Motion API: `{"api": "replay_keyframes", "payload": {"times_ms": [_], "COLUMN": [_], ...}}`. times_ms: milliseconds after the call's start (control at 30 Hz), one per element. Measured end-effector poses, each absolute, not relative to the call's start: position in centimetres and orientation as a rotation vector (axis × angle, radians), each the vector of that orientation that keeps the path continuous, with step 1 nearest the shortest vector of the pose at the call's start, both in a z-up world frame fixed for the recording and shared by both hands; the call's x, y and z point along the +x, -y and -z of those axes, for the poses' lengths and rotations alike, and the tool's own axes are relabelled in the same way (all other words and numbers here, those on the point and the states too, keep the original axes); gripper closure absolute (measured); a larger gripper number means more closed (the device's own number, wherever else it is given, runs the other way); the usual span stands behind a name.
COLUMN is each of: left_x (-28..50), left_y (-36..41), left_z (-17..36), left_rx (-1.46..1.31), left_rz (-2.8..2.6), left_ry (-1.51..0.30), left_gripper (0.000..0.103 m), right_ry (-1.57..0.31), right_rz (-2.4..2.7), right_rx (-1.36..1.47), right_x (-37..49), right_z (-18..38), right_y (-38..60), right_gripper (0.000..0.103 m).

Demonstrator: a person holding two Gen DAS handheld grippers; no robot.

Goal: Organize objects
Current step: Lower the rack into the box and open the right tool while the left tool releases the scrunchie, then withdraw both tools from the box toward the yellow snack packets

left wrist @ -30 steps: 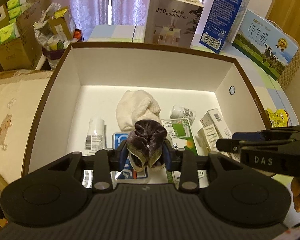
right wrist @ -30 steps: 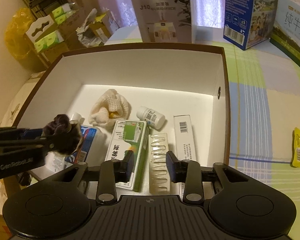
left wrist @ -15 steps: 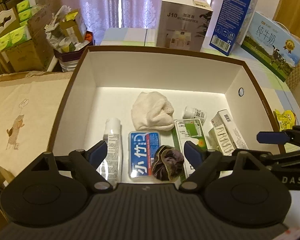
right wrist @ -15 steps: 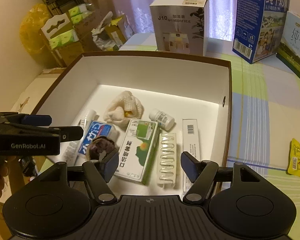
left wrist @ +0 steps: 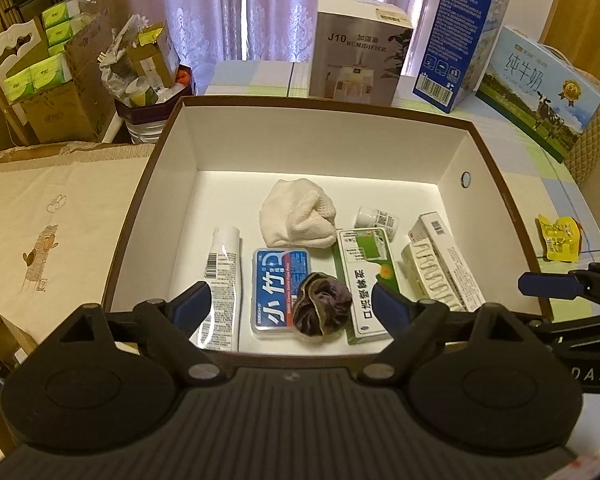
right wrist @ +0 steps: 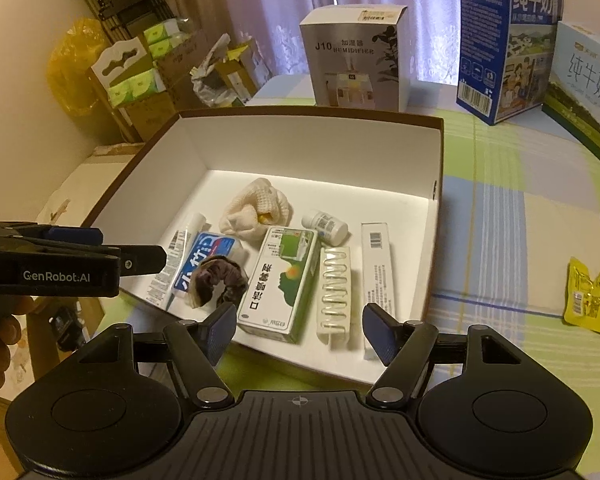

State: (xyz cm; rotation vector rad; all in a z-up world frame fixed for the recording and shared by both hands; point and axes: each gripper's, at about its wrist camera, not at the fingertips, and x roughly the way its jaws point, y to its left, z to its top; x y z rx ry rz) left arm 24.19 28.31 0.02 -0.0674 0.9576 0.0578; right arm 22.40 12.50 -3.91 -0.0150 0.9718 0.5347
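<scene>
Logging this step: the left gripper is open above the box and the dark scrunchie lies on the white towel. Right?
Not quite. The left gripper is open, but the dark scrunchie lies on the blue case, apart from the white towel. The left wrist view shows it.

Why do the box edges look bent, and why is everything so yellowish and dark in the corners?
Left wrist view: the fisheye lens bows the box rim, the light is warm and dim, the corners go black, and a bright band lies along the box floor's far edge. Right wrist view: the same bending and black corners; the yellow packet near the edge looks soft.
</scene>
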Motion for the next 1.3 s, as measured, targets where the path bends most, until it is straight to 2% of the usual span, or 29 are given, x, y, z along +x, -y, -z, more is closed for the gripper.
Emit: {"api": "replay_keyframes", "payload": {"times_ms": [600, 1300], "left_x": [21.1, 23.6], "left_y": [-21.4, -2.8], "left_z": [-1.7, -2.0], "left_rx": [-0.051, 0.043], "left_rz": [0.033, 0.258], "left_ry": [-0.932, -0.917], "left_gripper": [0.018, 0.018], "right_ry": [-0.943, -0.954], "right_rz": [-0.498, -0.264], "right_rx": [0.072, 0.201], "right_x": [18.4, 16.8], "right_z": [2.2, 2.4], "right_y": [-4.9, 15.1], "right_gripper": [0.036, 0.036]}}
